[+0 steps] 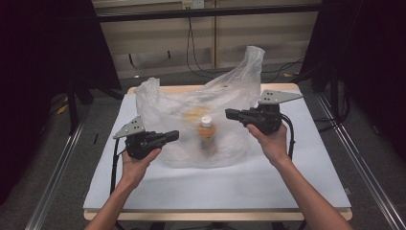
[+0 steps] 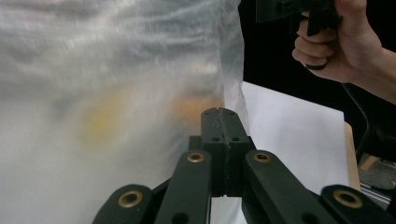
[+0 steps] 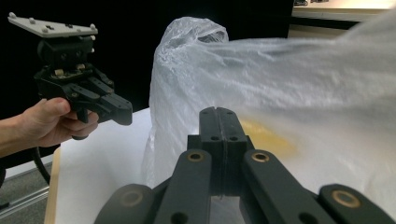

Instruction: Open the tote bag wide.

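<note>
High view first: we hold two grippers over one table (image 1: 297,182) with a white top. Our left gripper (image 1: 173,135) sits at the left of one clear plastic bag (image 1: 158,103), our right gripper (image 1: 230,114) at its right, tips pointing toward each other with the bag between them. We count one bottle (image 1: 207,132) inside the bag, standing upright near the middle of the table, with a white cap and an orange body. A yellowish patch shows through the plastic behind it; we cannot tell what that is.

In the left gripper view, our left gripper (image 2: 219,112) has its two jaws pressed together, with nothing visible between them, and the plastic bag (image 2: 116,70) hangs just beyond the tips. The right hand (image 2: 345,46) with its gripper shows at the upper right.

In the right gripper view, our right gripper (image 3: 218,111) likewise has both jaws pressed flat together, nothing seen in the seam, with the plastic bag (image 3: 280,79) rising just beyond. The left hand (image 3: 51,121) holds the left gripper (image 3: 123,112) at the left, jaws together.
</note>
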